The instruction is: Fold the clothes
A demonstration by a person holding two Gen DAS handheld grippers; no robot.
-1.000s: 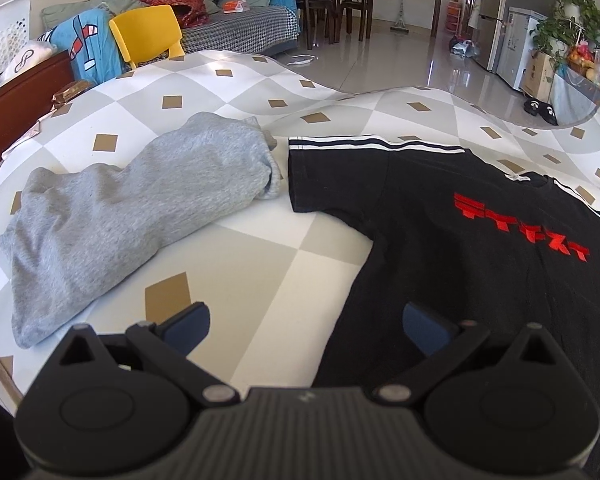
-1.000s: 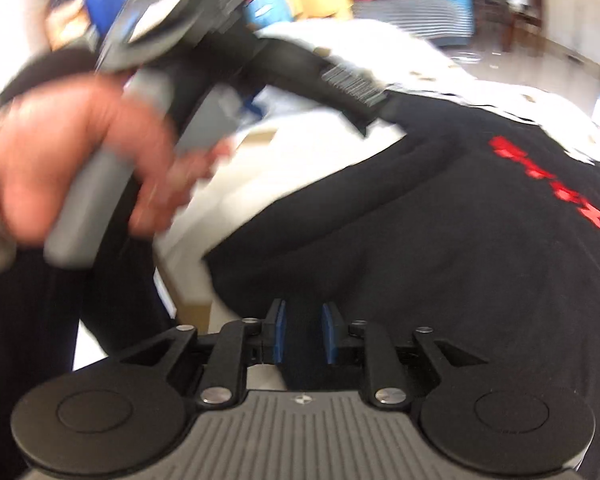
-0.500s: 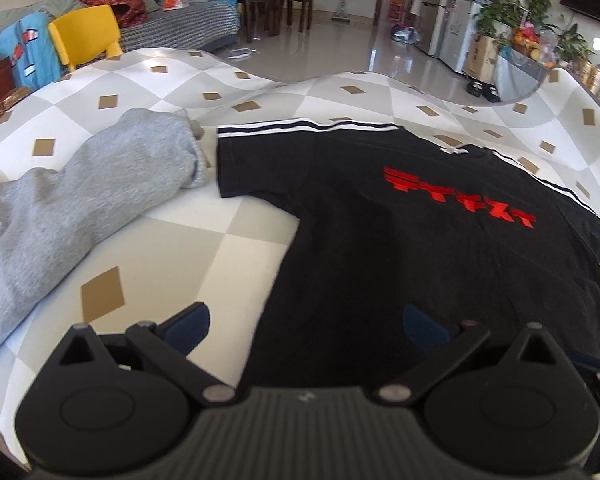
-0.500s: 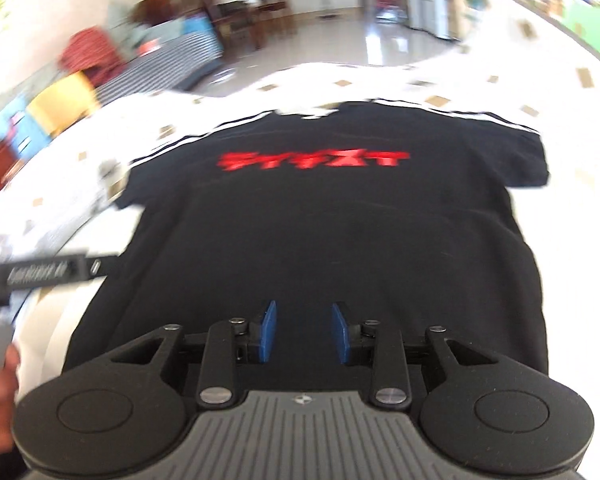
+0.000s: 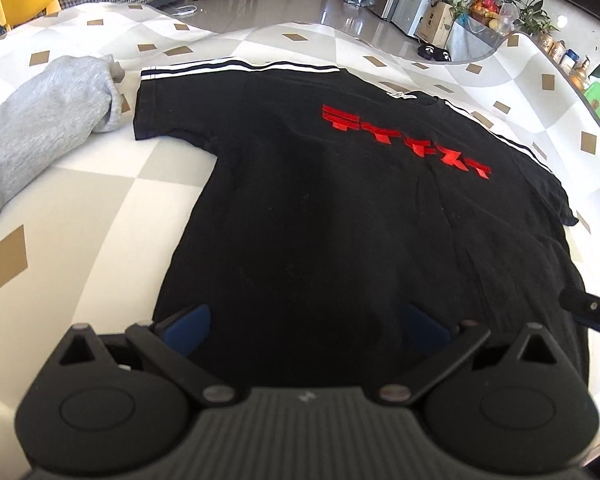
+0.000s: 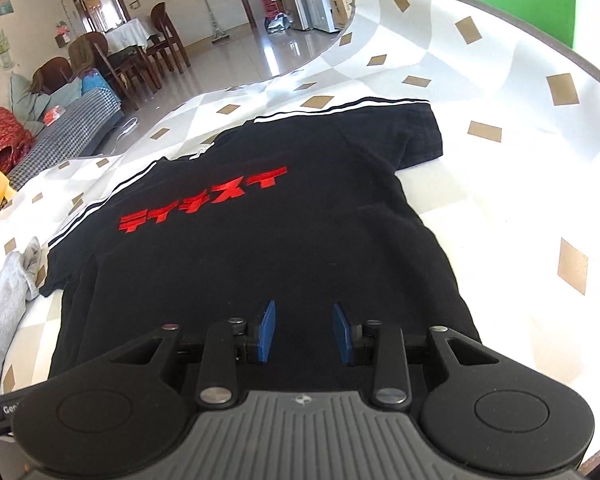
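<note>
Left gripper [image 5: 306, 326] hangs spread wide over the flat black cotton T-shirt with red lettering [image 5: 340, 208]; right gripper [image 6: 305, 330], just widened, parted, pinches nothing above its hem.

A large surface carries the clothes, covered with a cloth [image 5: 100, 208] in white and pale grey checks with small brown diamonds. A black T-shirt [image 5: 340, 220] with red letters and white stripes along the shoulders lies flat and spread out on it, both sleeves open. Just beside its left sleeve lies a crumpled grey garment [image 5: 40, 112], its end very close to the sleeve.
</note>
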